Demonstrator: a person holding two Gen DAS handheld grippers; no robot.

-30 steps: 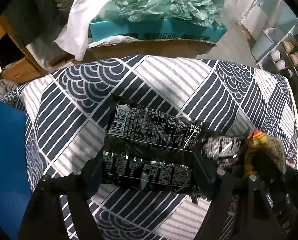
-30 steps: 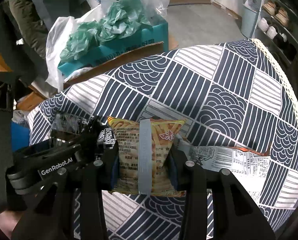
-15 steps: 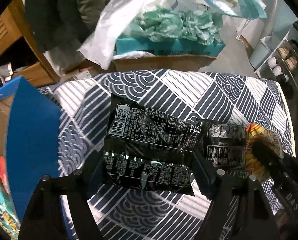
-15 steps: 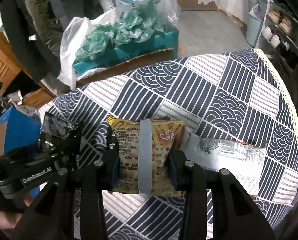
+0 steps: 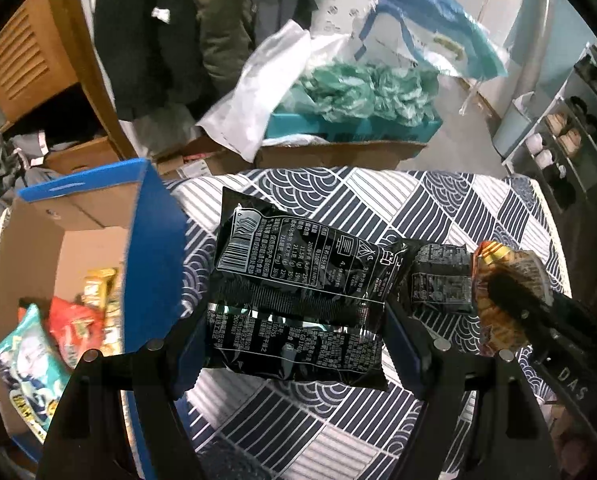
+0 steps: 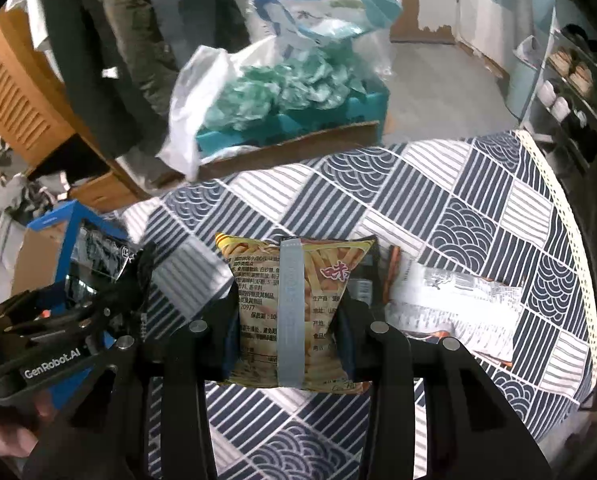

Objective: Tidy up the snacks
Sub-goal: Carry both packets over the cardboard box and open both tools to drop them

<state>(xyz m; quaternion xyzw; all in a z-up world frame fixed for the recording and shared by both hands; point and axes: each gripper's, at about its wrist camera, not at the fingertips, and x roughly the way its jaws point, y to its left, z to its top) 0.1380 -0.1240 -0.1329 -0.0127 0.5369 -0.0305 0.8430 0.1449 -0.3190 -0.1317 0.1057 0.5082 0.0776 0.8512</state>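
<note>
- Two snack packets are up in the air, one per gripper, both above the patterned tablecloth [image 6: 478, 200] of the table.
- Left gripper [image 5: 294, 336]: jaws set wide, pads pressed on the sides of a black packet [image 5: 298, 296] — glossy foil, white print and a barcode facing the camera, puffed and slightly creased.
- Right gripper [image 6: 288, 320]: jaws drawn narrow, clamping a yellow fries packet [image 6: 294, 308] with a grey seam strip down its back.
- Counted on the cloth: one white printed packet [image 6: 454, 304] lying flat near the right edge, and one small black packet [image 5: 442, 280] seen between the two held ones in the left wrist view.
- One blue cardboard box [image 5: 154, 248] stands open at the table's left edge; at least three packets — teal, red, yellow — lie inside.
- Far half of the cloth lies bare; beyond the far edge sit cartons and plastic bags.
</note>
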